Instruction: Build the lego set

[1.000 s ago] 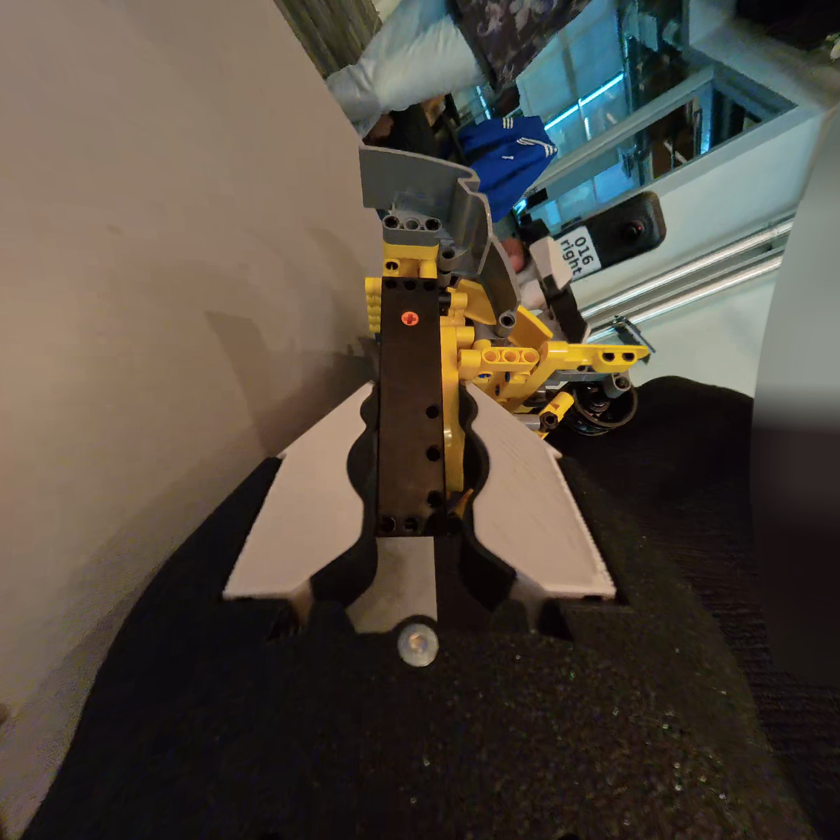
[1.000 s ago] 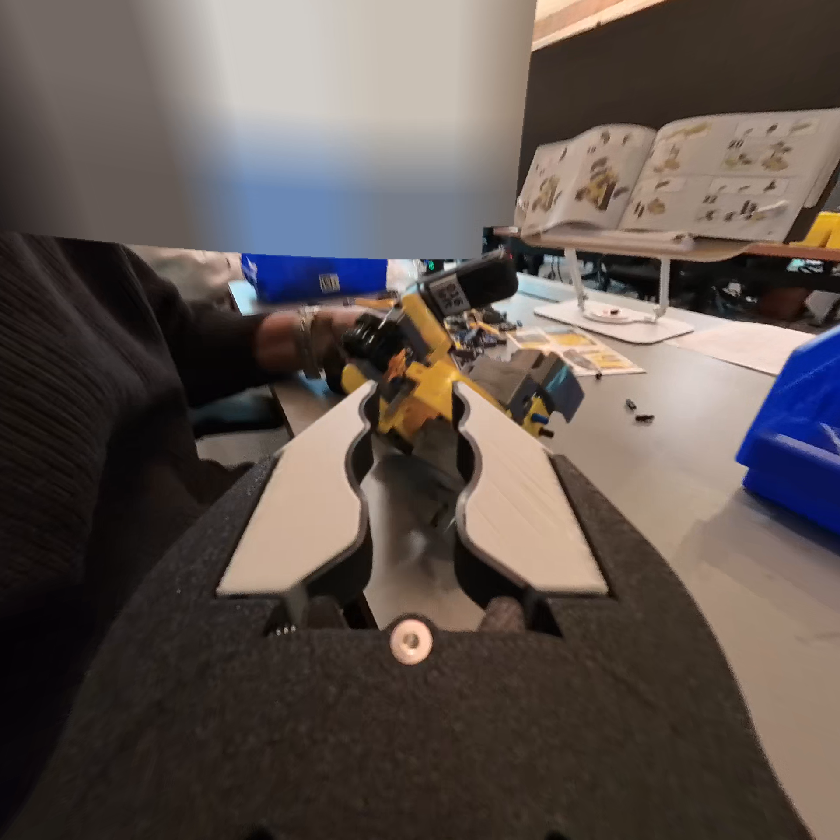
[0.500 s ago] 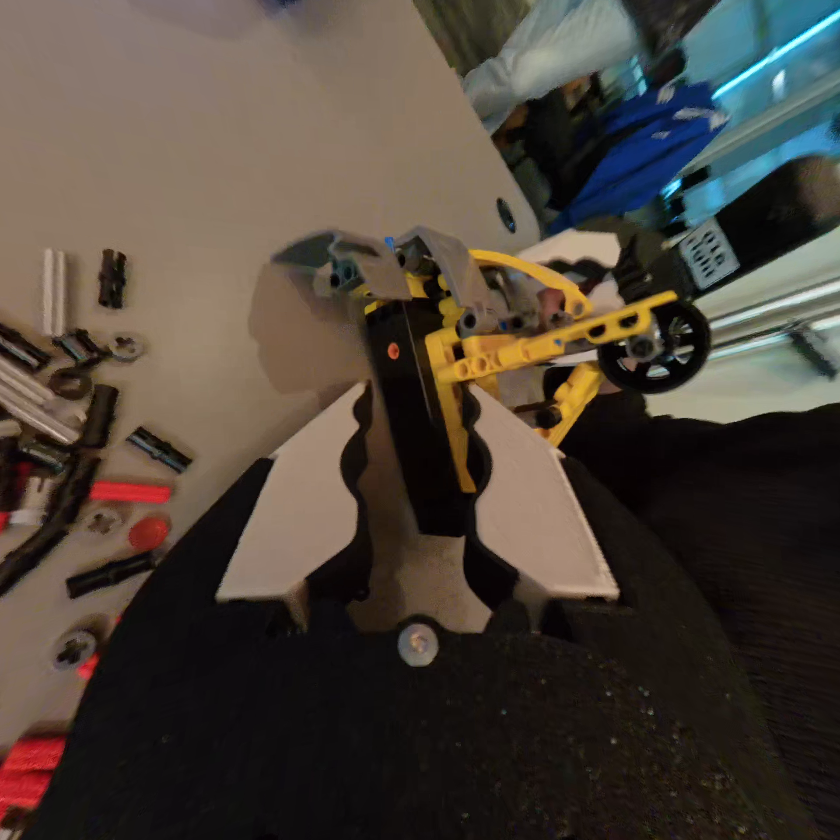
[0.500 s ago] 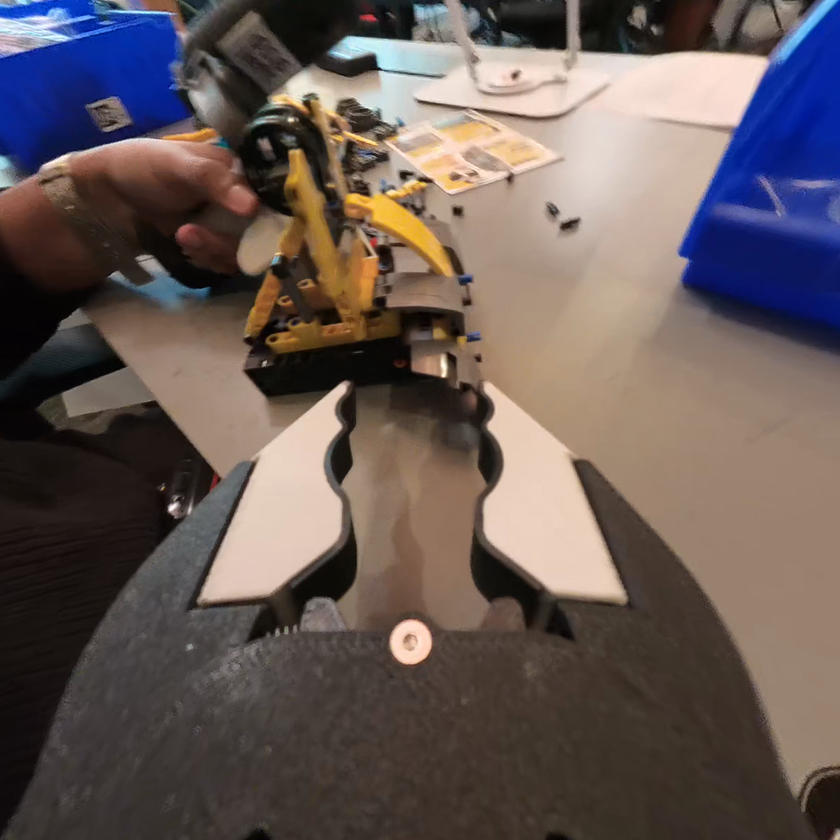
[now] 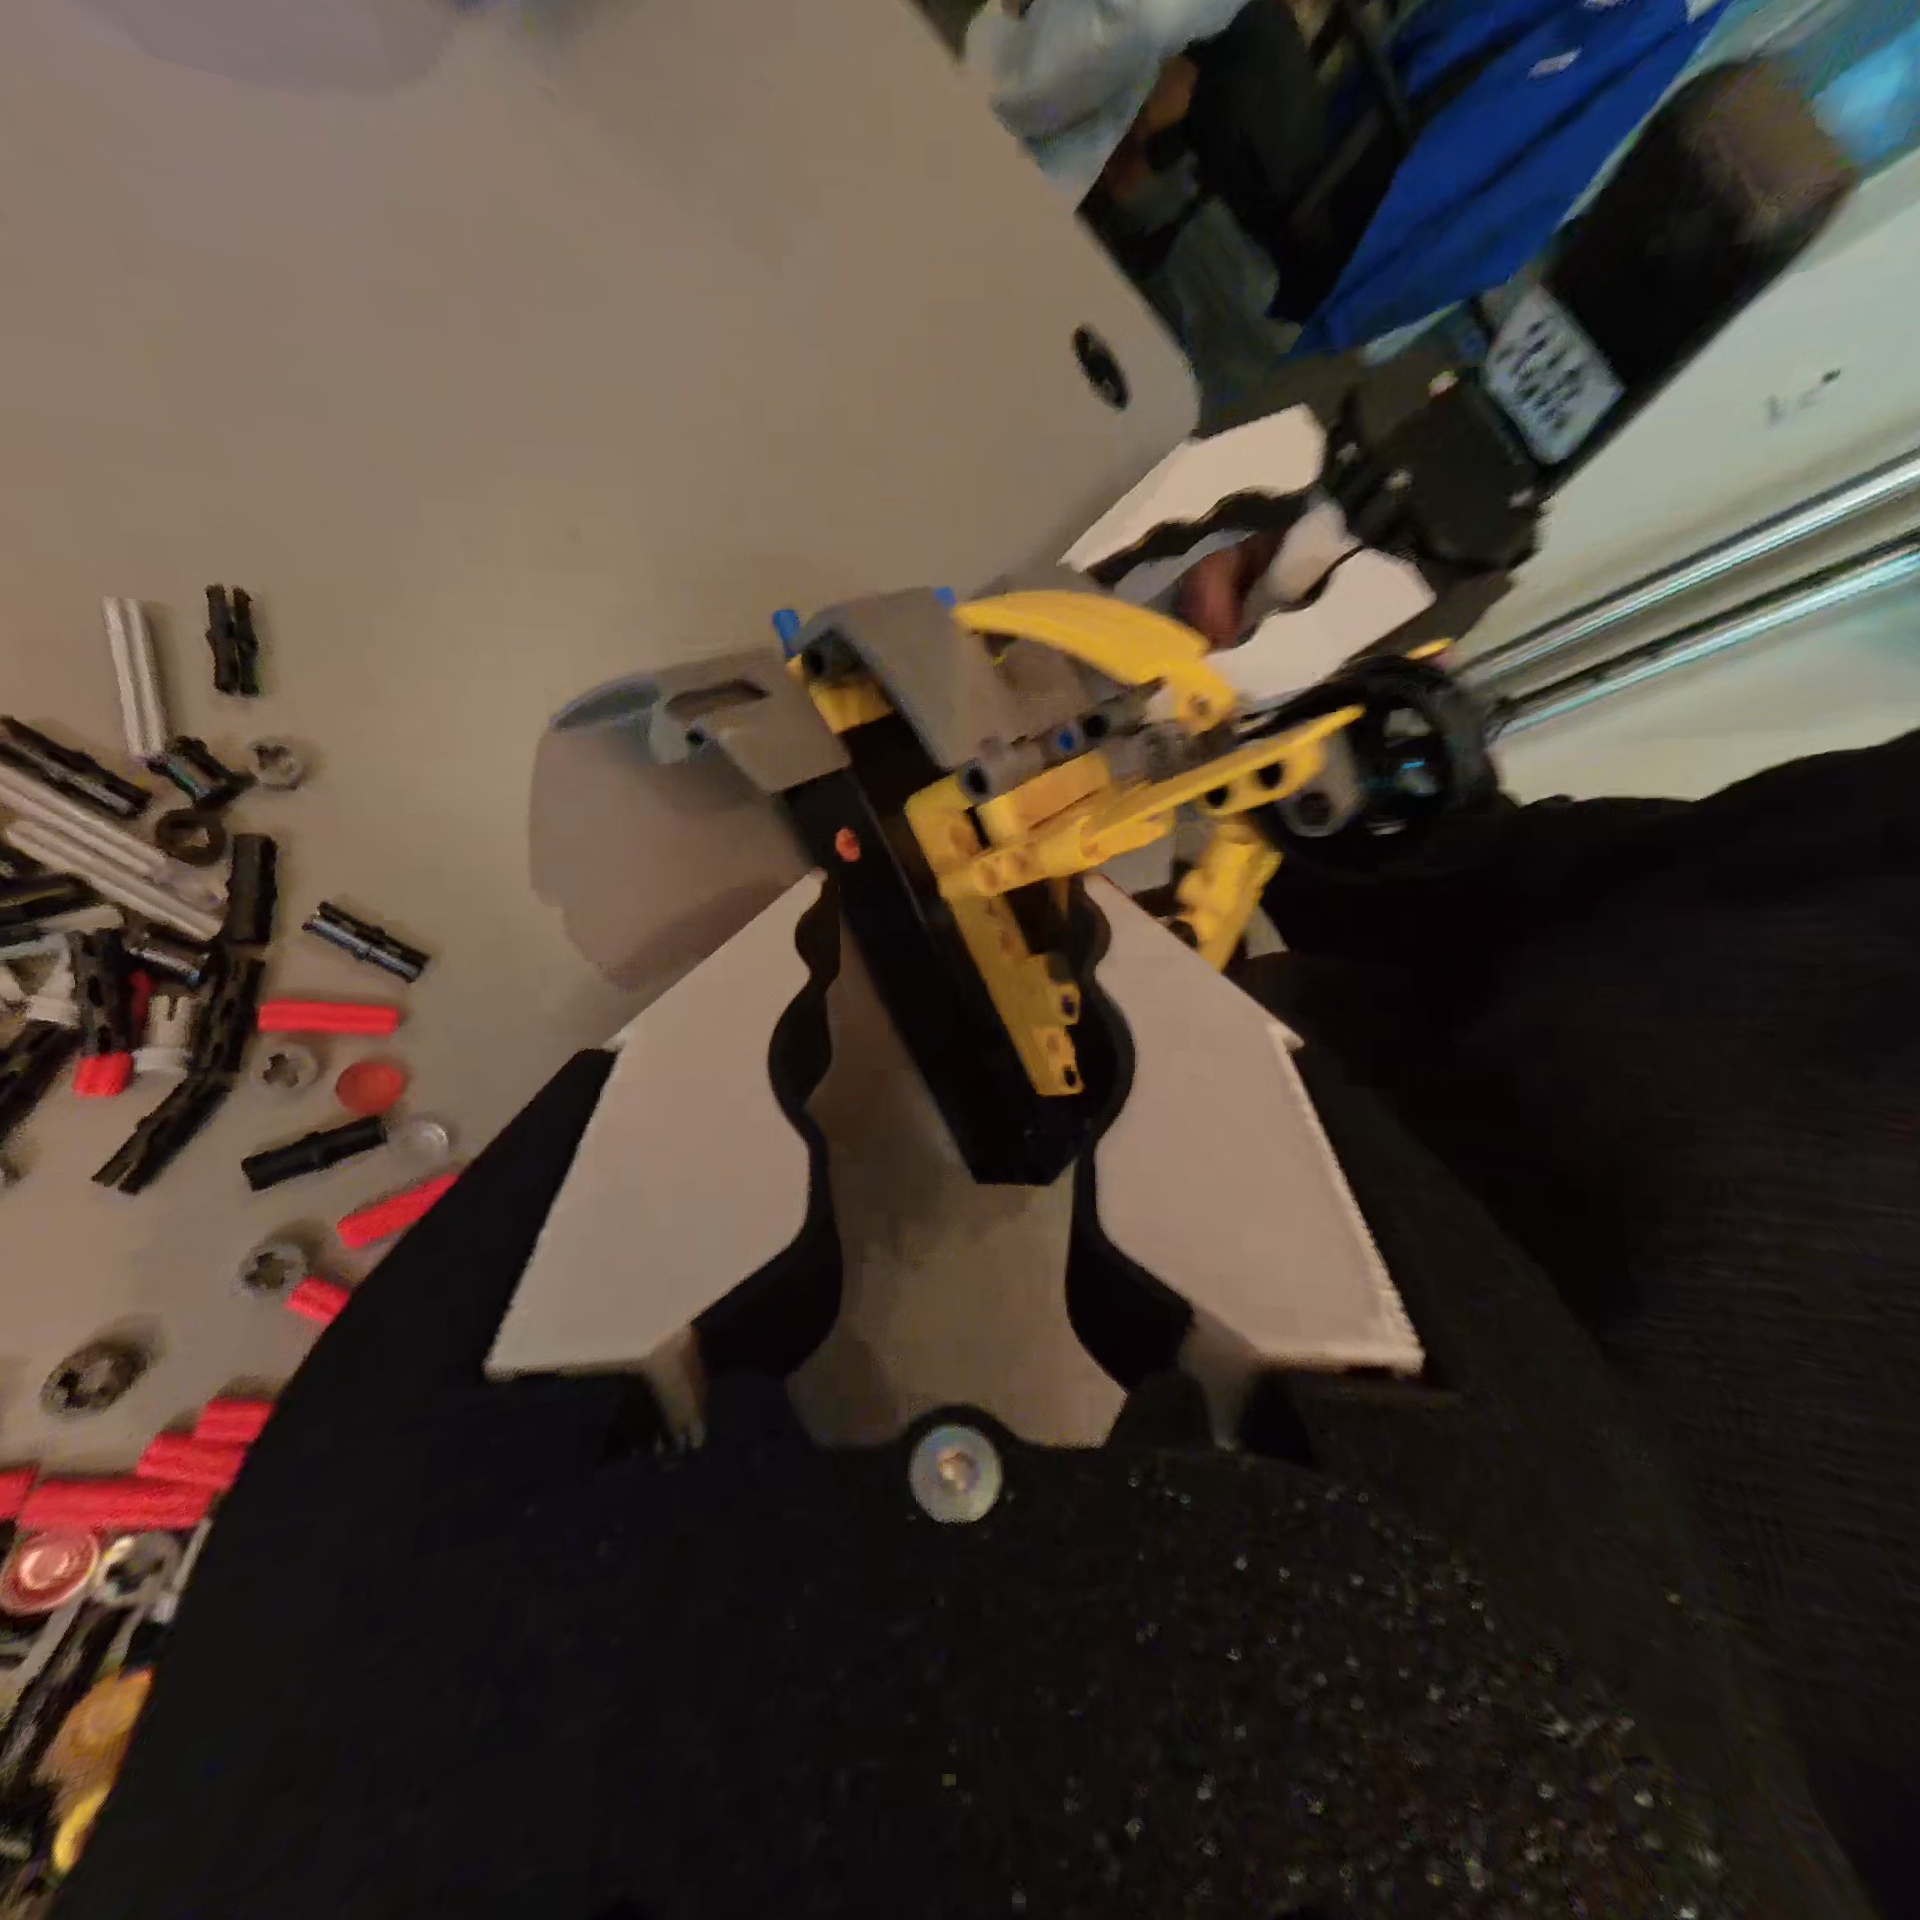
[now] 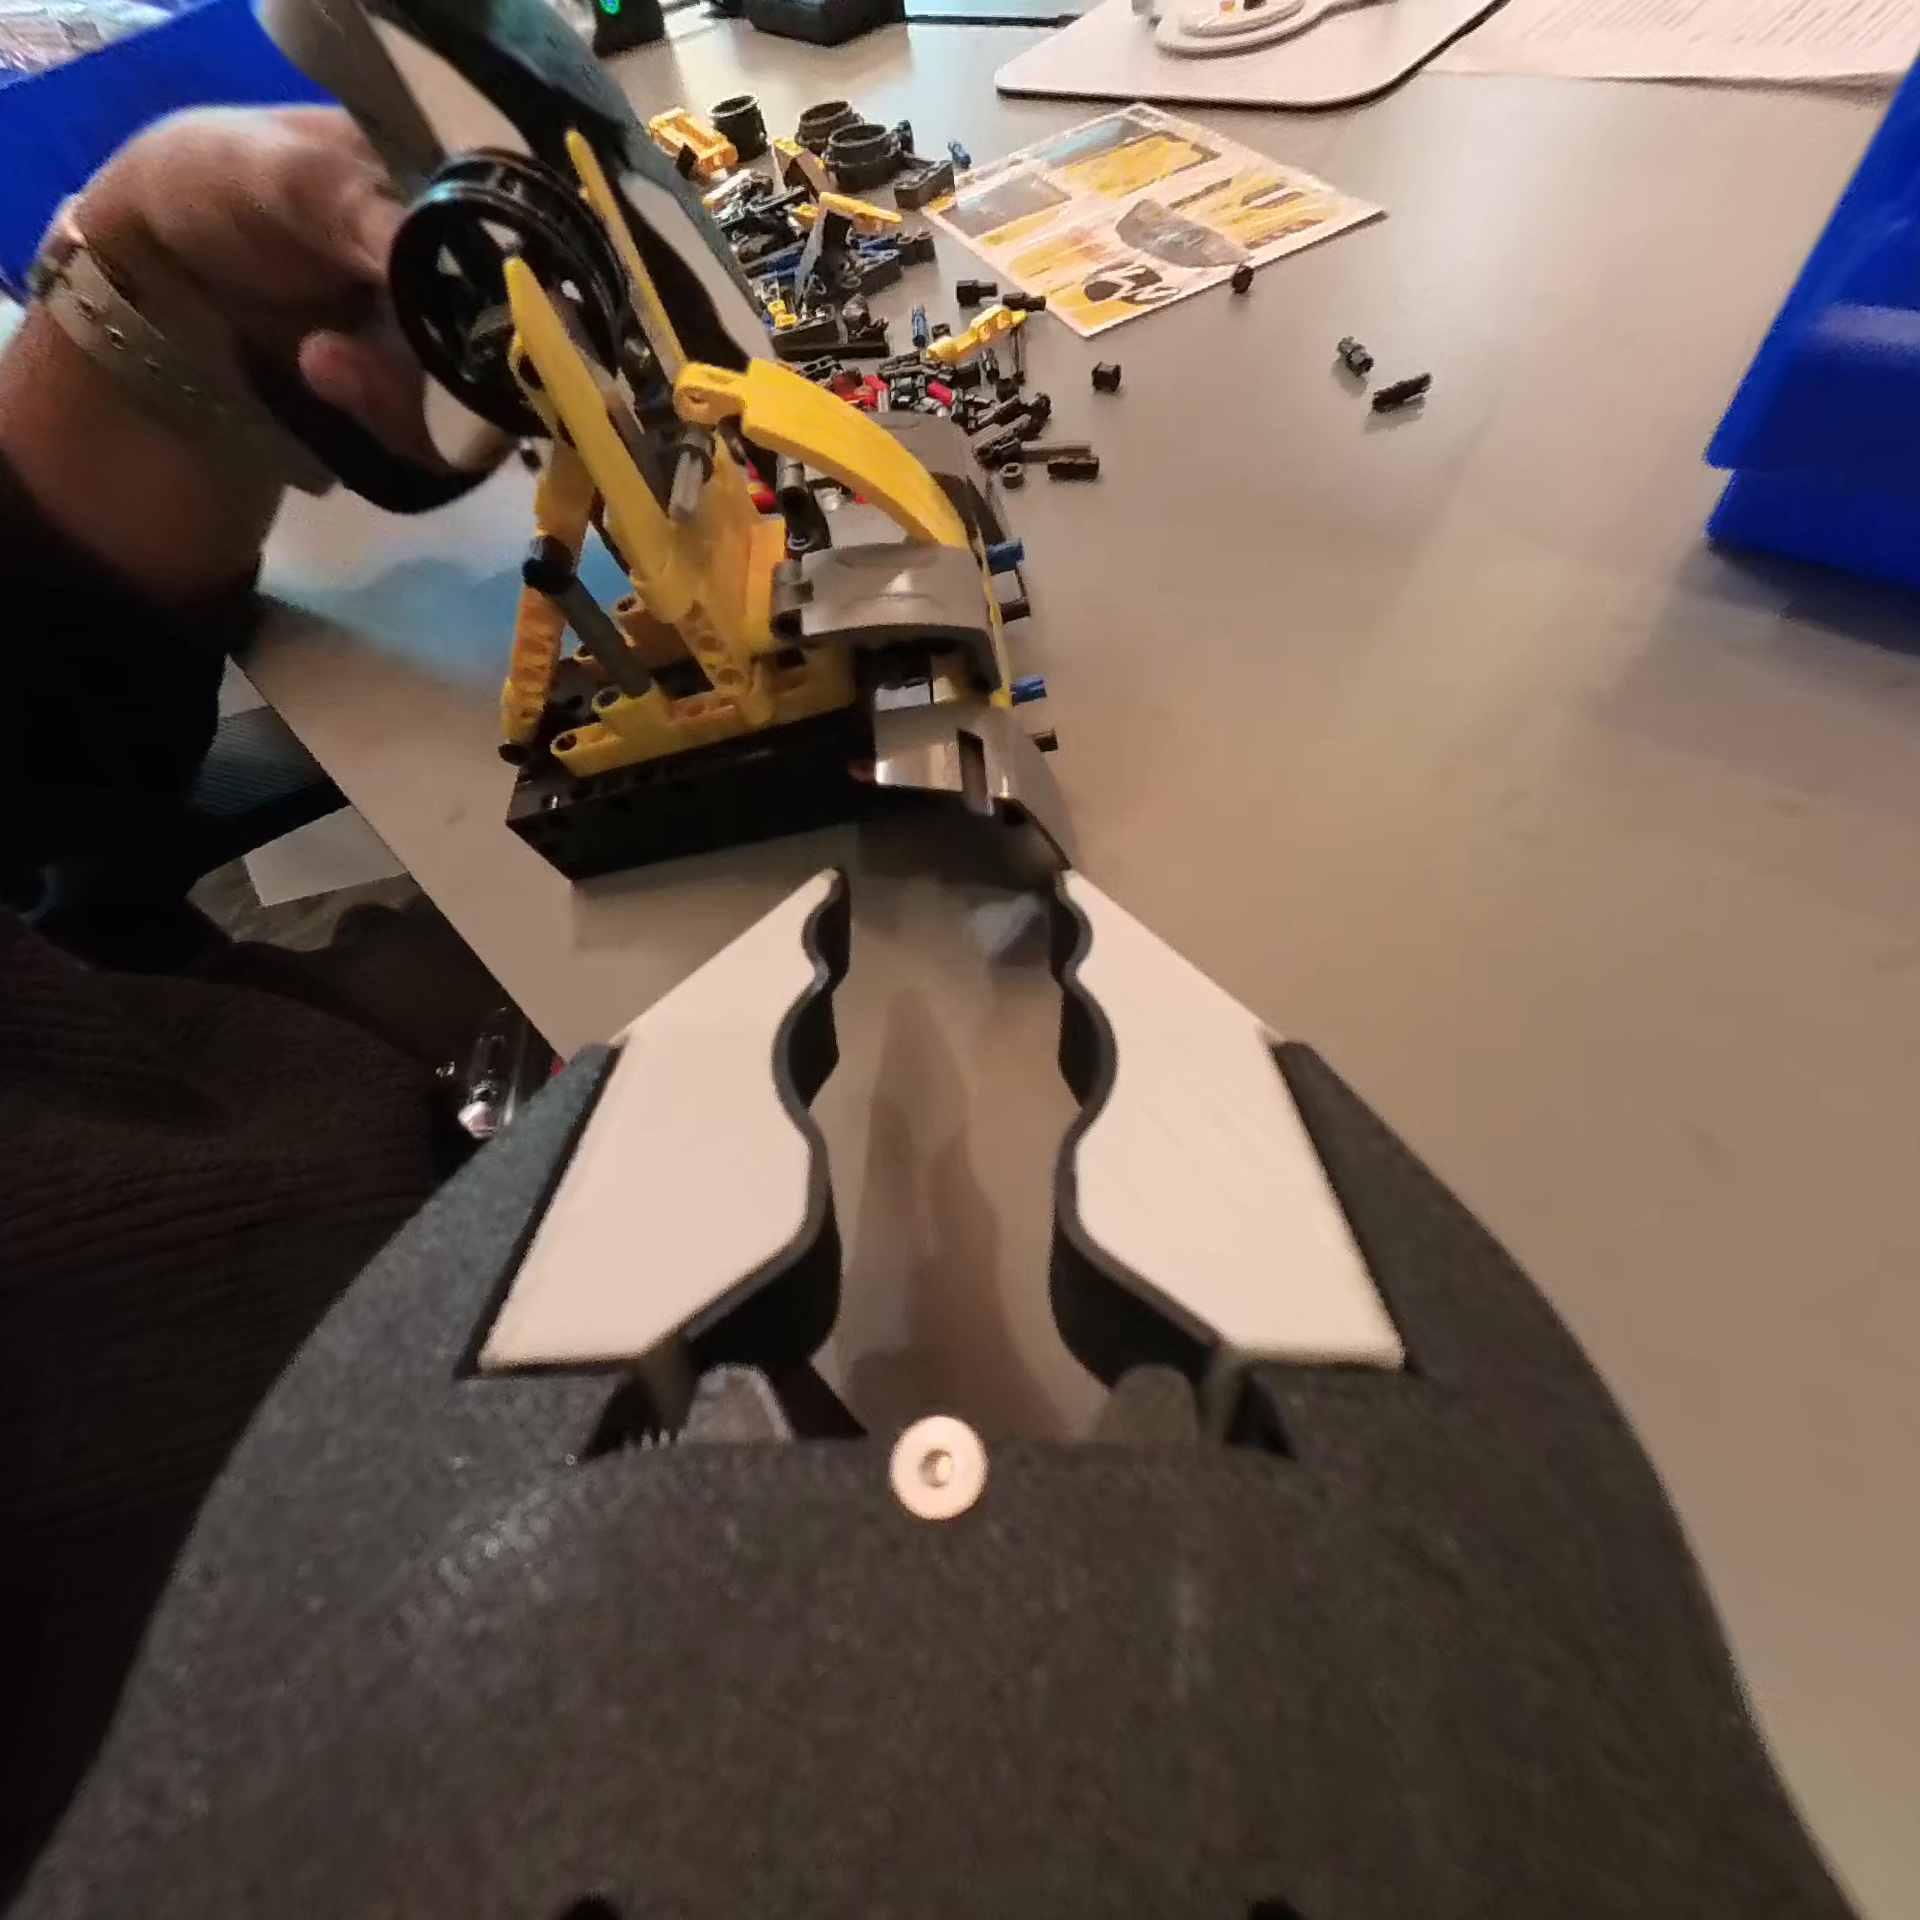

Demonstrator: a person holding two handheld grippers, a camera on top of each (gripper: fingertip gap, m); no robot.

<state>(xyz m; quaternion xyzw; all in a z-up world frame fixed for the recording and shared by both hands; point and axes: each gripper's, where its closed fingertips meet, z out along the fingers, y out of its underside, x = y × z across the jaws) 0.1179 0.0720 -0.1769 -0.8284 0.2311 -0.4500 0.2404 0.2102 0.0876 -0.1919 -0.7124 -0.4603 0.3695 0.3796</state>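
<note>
The model (image 6: 727, 623) is mostly yellow, with a black base, grey curved panels, tiny blue pins, a small red dot and a black wheel (image 6: 499, 281). Each gripper has pale grey fingers (image 5: 1236, 1143) with black edges on a black speckled body. The bench (image 6: 1455, 831) is plain grey. At the left of the left wrist view lie loose parts (image 5: 187, 987) in black, red and light grey. A sheet (image 6: 1153, 213) at the top of the right wrist view is white with yellow and black pictures. The bin (image 6: 1829, 416) at the right edge is bright blue.
</note>
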